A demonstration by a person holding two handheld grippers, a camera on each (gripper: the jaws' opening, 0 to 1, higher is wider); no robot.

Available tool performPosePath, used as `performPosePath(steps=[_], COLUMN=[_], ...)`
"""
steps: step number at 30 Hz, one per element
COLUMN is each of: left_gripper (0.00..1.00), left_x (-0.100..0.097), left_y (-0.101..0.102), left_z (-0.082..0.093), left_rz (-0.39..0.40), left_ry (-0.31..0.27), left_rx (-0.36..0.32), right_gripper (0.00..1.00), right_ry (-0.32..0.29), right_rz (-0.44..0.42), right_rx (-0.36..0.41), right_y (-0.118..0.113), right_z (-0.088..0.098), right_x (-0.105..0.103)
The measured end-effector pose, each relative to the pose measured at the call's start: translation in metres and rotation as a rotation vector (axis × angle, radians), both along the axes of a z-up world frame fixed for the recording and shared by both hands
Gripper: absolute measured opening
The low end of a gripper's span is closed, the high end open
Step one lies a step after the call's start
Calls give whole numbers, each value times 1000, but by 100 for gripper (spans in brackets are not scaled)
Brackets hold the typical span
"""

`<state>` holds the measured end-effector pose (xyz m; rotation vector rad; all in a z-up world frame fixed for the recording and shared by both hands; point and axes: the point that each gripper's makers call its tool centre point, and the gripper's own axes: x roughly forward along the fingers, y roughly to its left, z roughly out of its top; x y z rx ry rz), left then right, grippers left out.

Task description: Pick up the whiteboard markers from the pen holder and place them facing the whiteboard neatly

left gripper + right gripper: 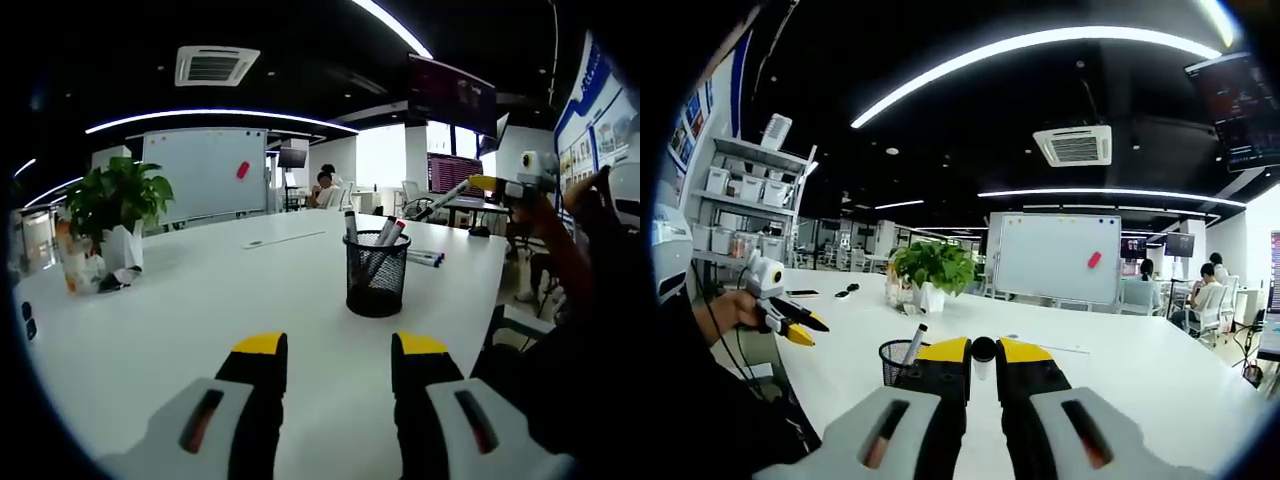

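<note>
In the left gripper view the left gripper (340,360) hovers with jaws parted over the white table (170,320), the black mesh pen holder (377,274) with markers (388,233) sits at twelve o'clock, and at two o'clock the right gripper (475,183) clamps a marker (444,196).

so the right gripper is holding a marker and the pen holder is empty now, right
Not quite. The right gripper does hold a marker between its jaws, but the pen holder is not empty: the left gripper view shows several markers standing in it, and the right gripper view shows one too.
</note>
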<state>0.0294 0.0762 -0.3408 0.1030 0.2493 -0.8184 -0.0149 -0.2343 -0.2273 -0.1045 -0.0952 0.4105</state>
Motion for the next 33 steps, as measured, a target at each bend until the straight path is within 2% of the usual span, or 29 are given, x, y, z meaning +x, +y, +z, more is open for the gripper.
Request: performPosePath(steps=[6, 15, 18, 27, 33], left_gripper=[43, 43, 43, 43, 43], left_x=[0, 0, 0, -1, 0], left_y=[0, 0, 0, -1, -1], left_z=[0, 0, 0, 1, 2], left_rz=[-2, 0, -1, -1, -1], left_ry=[0, -1, -1, -3, -4], left_rx=[1, 1, 1, 3, 3], right_gripper=[13, 13, 13, 13, 13], right_ry=[19, 10, 6, -14, -12], right_rz=[-29, -63, -107, -179, -196], right_rx=[-14, -23, -57, -38, -22], right_y=[-6, -15, -28, -61, -70], right_z=[-4, -2, -1, 10, 10], right_x=[2, 2, 3, -6, -9])
